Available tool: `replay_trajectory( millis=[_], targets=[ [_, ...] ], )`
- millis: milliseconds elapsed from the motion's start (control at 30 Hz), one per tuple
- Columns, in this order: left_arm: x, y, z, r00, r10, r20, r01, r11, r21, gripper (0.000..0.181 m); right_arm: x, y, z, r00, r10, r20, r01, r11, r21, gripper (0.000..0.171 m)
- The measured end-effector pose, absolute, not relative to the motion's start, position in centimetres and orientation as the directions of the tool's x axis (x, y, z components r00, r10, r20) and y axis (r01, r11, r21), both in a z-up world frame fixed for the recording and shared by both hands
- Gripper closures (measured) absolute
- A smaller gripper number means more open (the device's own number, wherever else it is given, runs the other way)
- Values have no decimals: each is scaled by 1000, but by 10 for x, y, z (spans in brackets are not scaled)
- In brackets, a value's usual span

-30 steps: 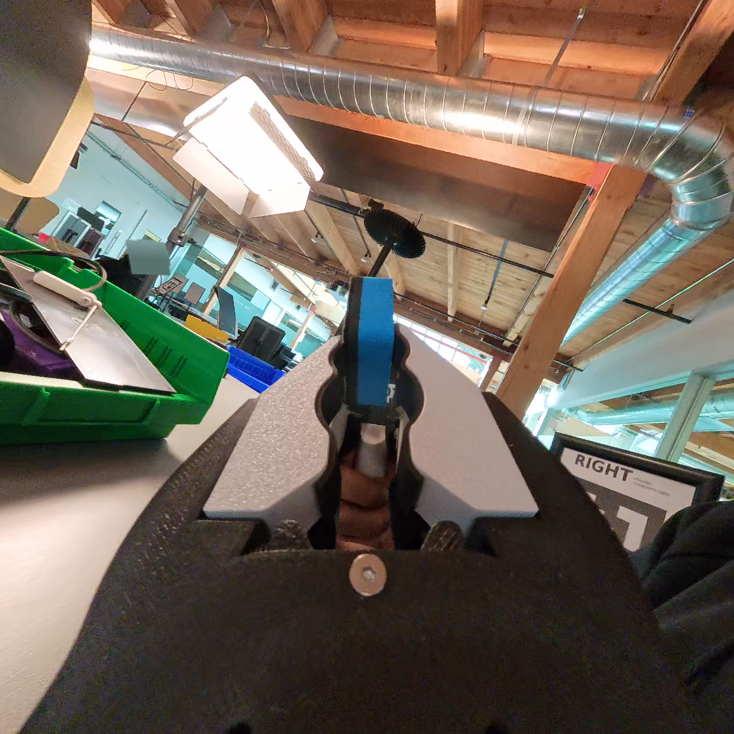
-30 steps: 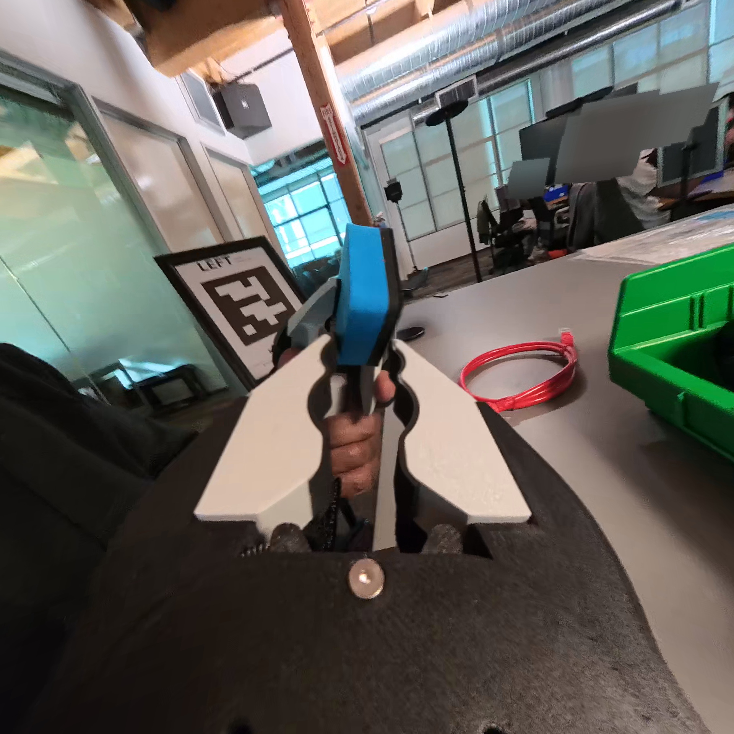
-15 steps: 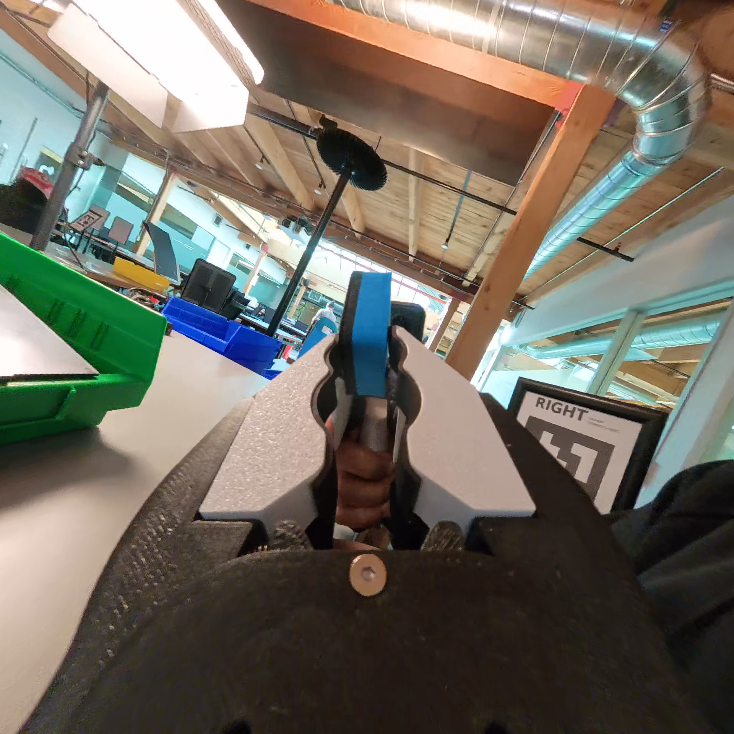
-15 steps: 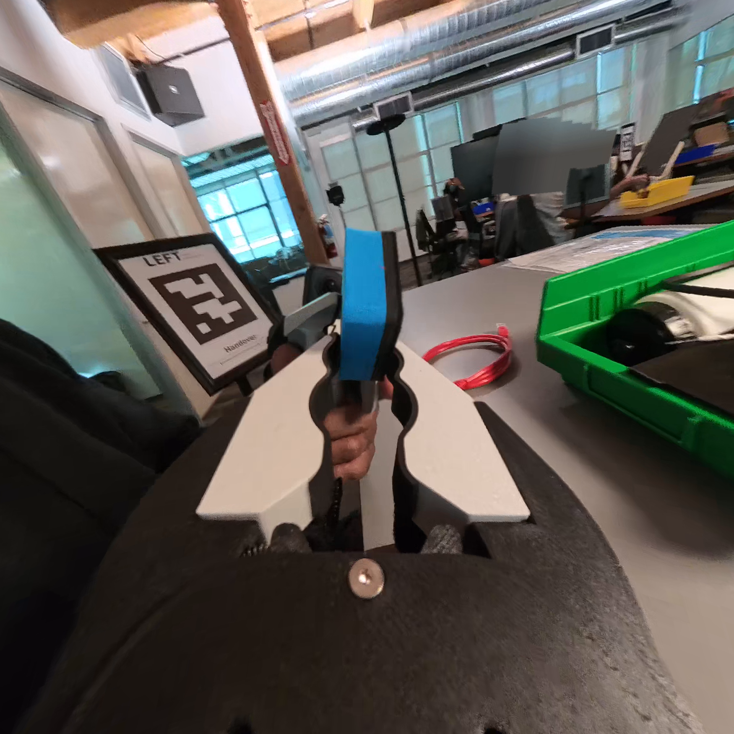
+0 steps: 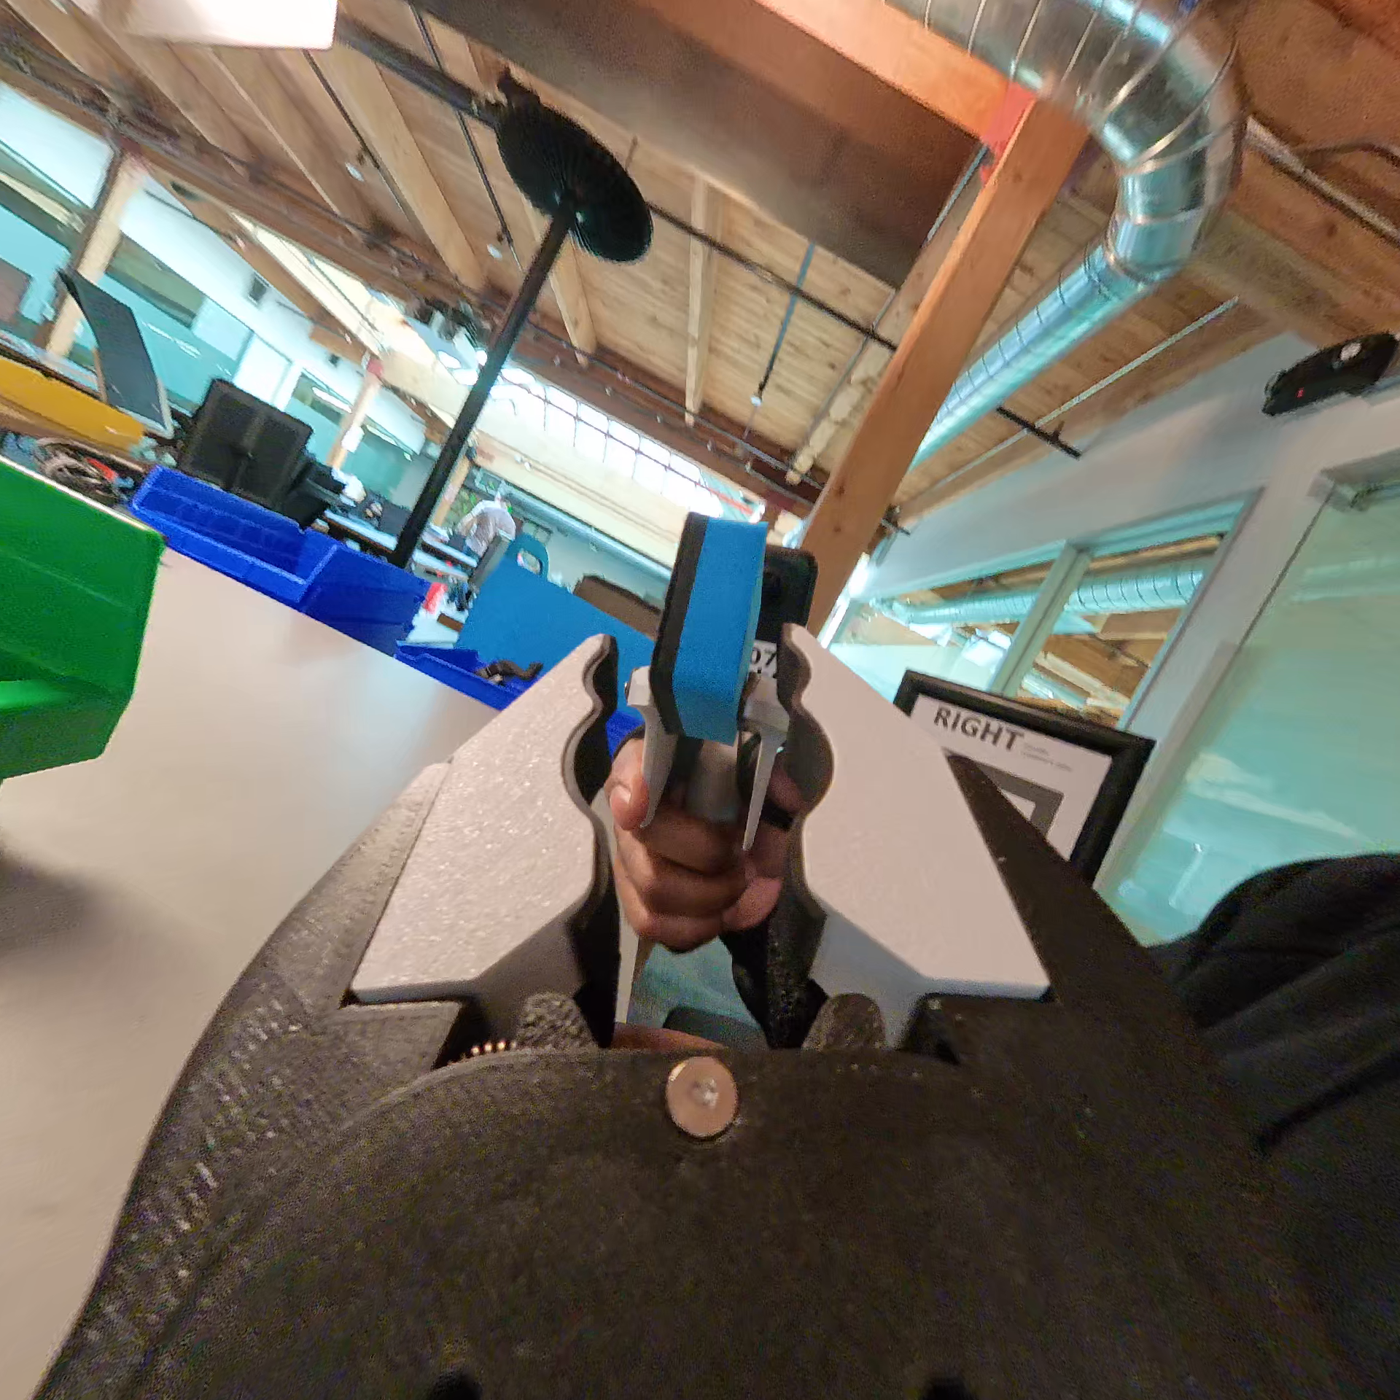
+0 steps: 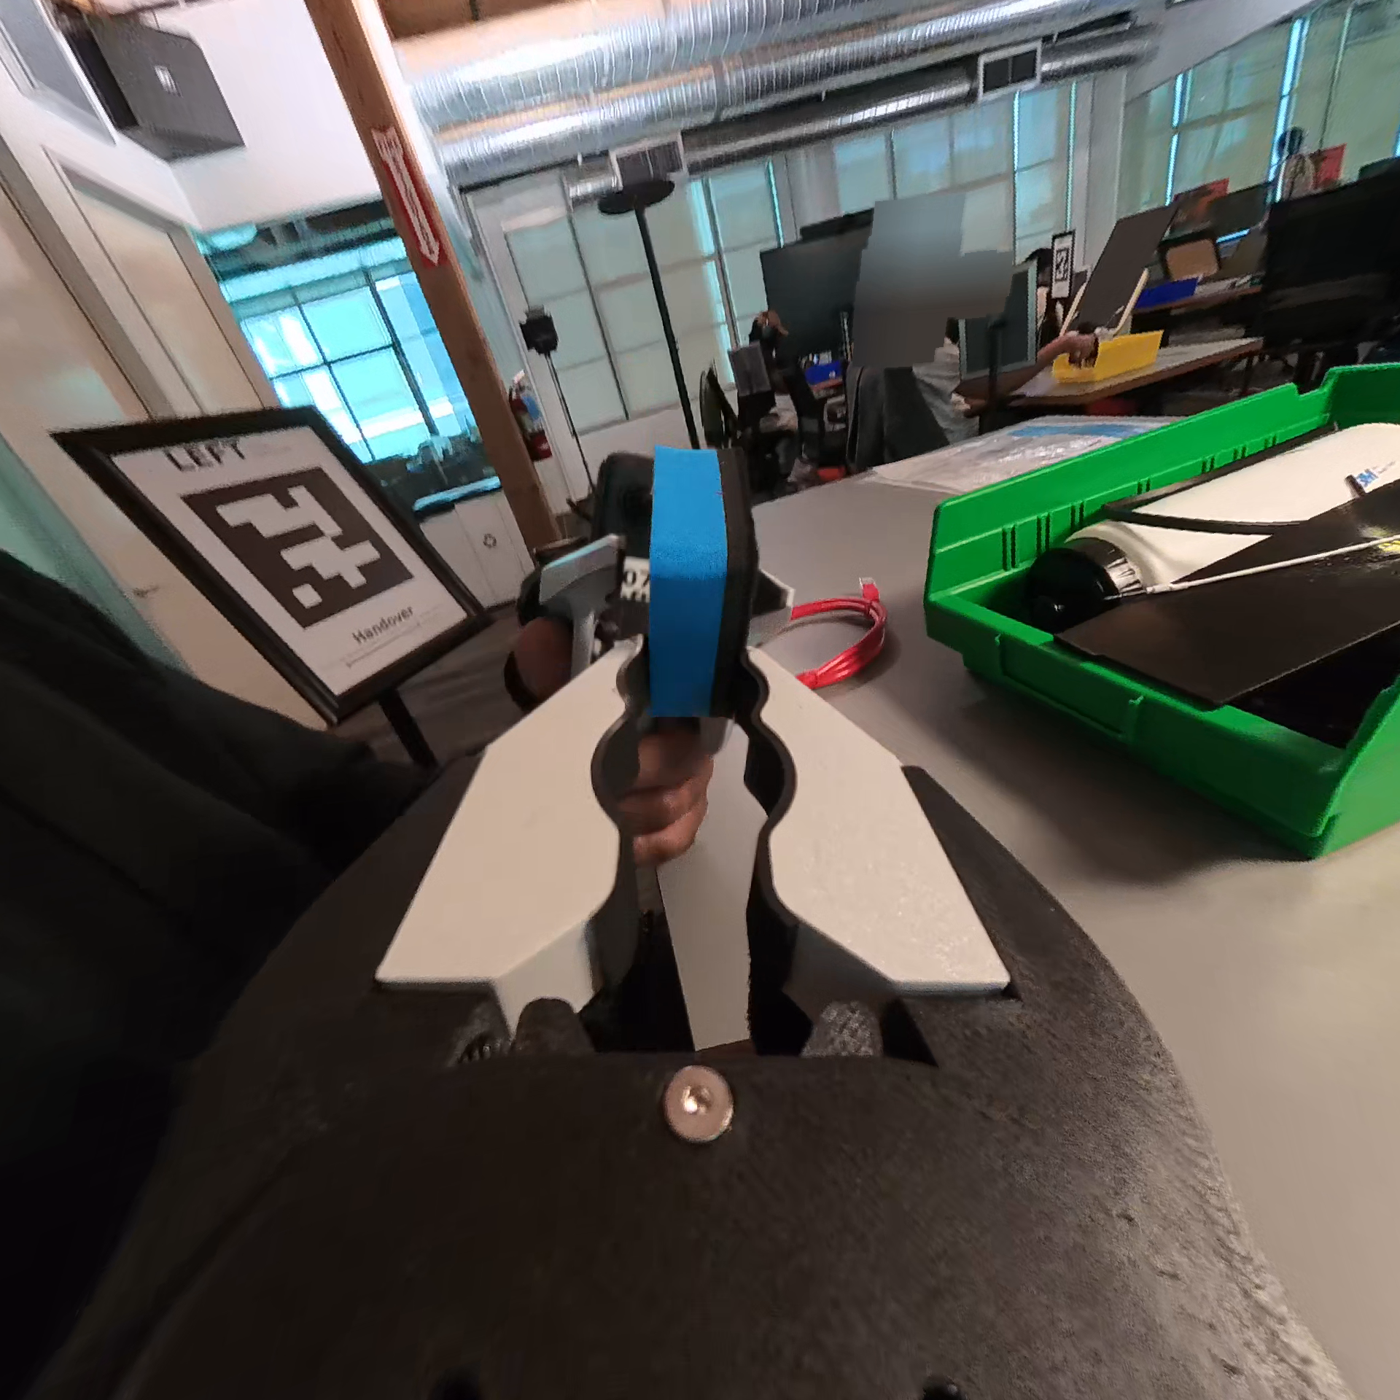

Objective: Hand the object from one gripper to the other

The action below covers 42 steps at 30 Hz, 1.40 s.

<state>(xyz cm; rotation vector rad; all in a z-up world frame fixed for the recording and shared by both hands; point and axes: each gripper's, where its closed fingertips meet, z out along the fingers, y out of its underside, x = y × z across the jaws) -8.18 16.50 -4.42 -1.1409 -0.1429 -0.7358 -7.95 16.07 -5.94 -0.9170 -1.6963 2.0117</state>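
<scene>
A blue foam block with a black backing point(image 5: 716, 629) stands upright between the two grippers, which face each other above the grey table. My right gripper point(image 6: 693, 655) is shut on the block point(image 6: 685, 591), its grey fingertips pressed to both sides. My left gripper point(image 5: 693, 644) is open: its fingers point(image 5: 530, 795) stand apart with a gap to the block on each side. In the left wrist view the right gripper's fingers point(image 5: 655, 750) clasp the block's lower end, with a hand point(image 5: 682, 879) on its handle. In the right wrist view the left gripper's finger point(image 6: 579, 576) shows behind the block.
A green bin point(image 6: 1121, 727) holding a white roll and a black sheet sits on the table point(image 6: 1174, 985) to the right; its corner shows in the left wrist view point(image 5: 68, 591). A red cable coil point(image 6: 852, 632) lies beyond. Framed marker signs point(image 6: 288, 545) point(image 5: 1015, 765) stand near a dark sleeve. Blue bins point(image 5: 303, 553) sit farther off.
My left gripper's fingers have spread apart and let go of the block. My right gripper stays shut on it. Both views have swung, the bin shifting in each.
</scene>
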Motion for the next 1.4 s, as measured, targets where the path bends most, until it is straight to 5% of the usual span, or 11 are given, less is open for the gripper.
replay_trajectory(
  millis=[167, 267, 367, 533, 667, 767, 933, 1033, 1100, 1300, 1400],
  targets=[
    [-64, 166, -52, 823, -449, 347, 455, 155, -877, 157, -68, 159, -66, -756, 627, -190, 157, -108, -982, 146],
    [-74, 160, -39, 816, -418, 399, 529, 264, -806, 159, -74, 161, -52, -754, 610, -244, 130, -226, -965, 128],
    [-78, 156, -36, 762, -441, 475, 625, 310, -716, 159, -77, 155, -47, -774, 583, -247, 108, -263, -959, 148],
    [-72, 149, -38, 800, -420, 428, 559, 263, -786, 130, -71, 148, -55, -809, 553, -200, 136, -155, -978, 148],
    [-66, 145, -41, 892, -328, 311, 400, 252, -881, 158, -68, 146, -53, -819, 552, -157, 113, -113, -987, 145],
    [-76, 130, -19, 867, -346, 358, 485, 422, -766, 159, -72, 146, -40, -828, 511, -230, 117, -243, -963, 121],
    [-75, 139, -33, 828, -354, 434, 550, 368, -749, 155, -78, 136, -43, -842, 493, -217, 116, -227, -967, 148],
    [-82, 132, -30, 825, -352, 441, 555, 364, -748, 128, -77, 137, -51, -848, 494, -191, 133, -150, -980, 148],
    [-78, 133, -39, 859, -313, 405, 494, 298, -817, 157, -74, 136, -52, -858, 483, -172, 134, -112, -985, 148],
    [-94, 108, -20, 865, -255, 432, 501, 486, -716, 159, -87, 130, -43, -854, 442, -274, 174, -254, -951, 108],
    [-88, 120, -33, 865, -241, 440, 502, 418, -757, 158, -89, 117, -50, -862, 442, -249, 166, -219, -962, 148]
  ],
)
